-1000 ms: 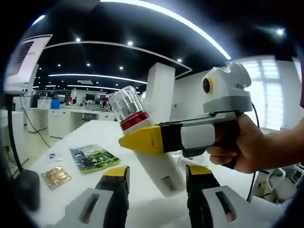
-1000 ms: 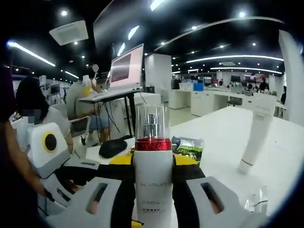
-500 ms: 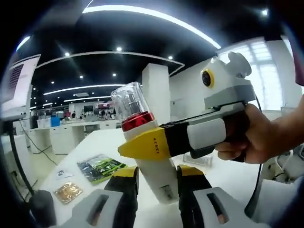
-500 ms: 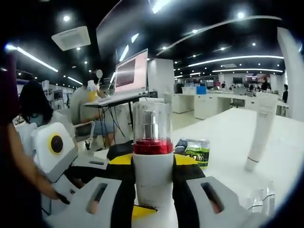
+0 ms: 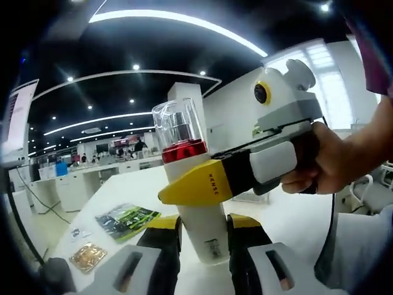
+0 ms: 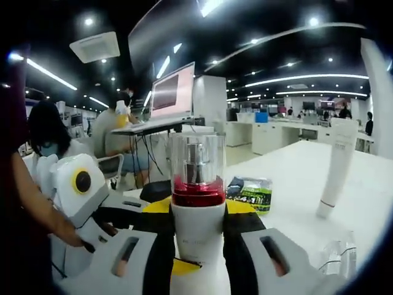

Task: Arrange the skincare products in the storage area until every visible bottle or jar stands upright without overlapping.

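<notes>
Since the earlier frame, left gripper [image 5: 195, 258] has closed onto the bottle's base. White table [image 6: 368, 178]: ahead. White tube [image 6: 336, 167]: upright, beyond right gripper [image 6: 198, 258]. Pump bottle [image 6: 197, 206]: nearly upright, clamped by both grippers. Green sachet [image 5: 126, 219]: flat, unsorted. Bottle not yet released; arranging apparently unfinished.

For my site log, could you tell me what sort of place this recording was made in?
Probably an open-plan office or lab: long ceiling light strips, rows of white desks, and a monitor on a stand beside a seated person.
</notes>
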